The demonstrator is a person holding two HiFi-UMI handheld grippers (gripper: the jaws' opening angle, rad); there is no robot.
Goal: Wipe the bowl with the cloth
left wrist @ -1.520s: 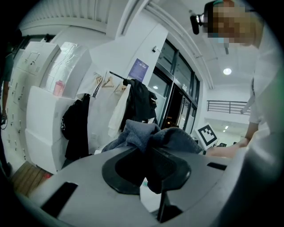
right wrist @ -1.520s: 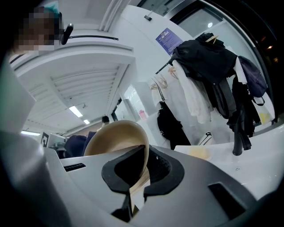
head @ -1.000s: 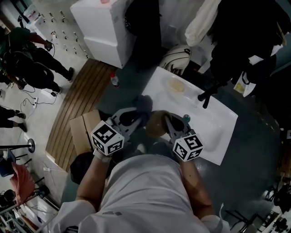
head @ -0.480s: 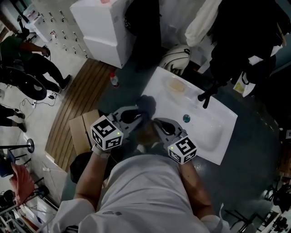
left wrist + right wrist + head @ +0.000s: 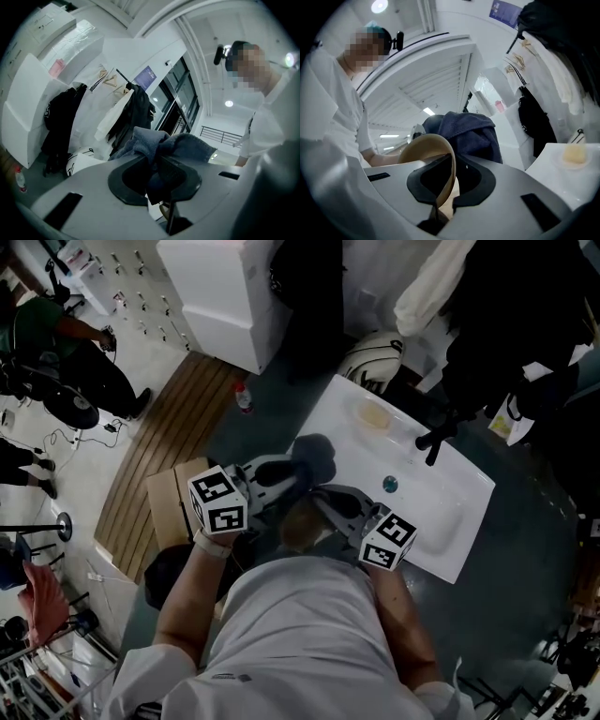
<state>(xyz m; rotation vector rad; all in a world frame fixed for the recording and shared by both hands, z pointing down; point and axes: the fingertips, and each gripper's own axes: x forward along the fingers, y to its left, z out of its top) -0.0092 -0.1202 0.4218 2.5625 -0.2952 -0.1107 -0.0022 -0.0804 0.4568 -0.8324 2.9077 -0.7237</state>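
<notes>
Left gripper [image 5: 292, 471]: your jaws are pinched together on the dark blue cloth [image 5: 317, 457], which is bunched up at their tips.

Right gripper [image 5: 326, 501]: your jaws are clamped on the rim of the tan bowl [image 5: 300, 523], held tilted on its edge.

The cloth sits at the bowl's 1 o'clock, close beside it; whether they touch can't be told.

You hold both at the left edge of the white sink [image 5: 441, 512]. The drain [image 5: 390, 485] is at the cloth's 4 o'clock.

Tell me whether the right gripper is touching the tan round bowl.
Touching. In the right gripper view, the right gripper is clamped on the rim of the tan round bowl.
</notes>
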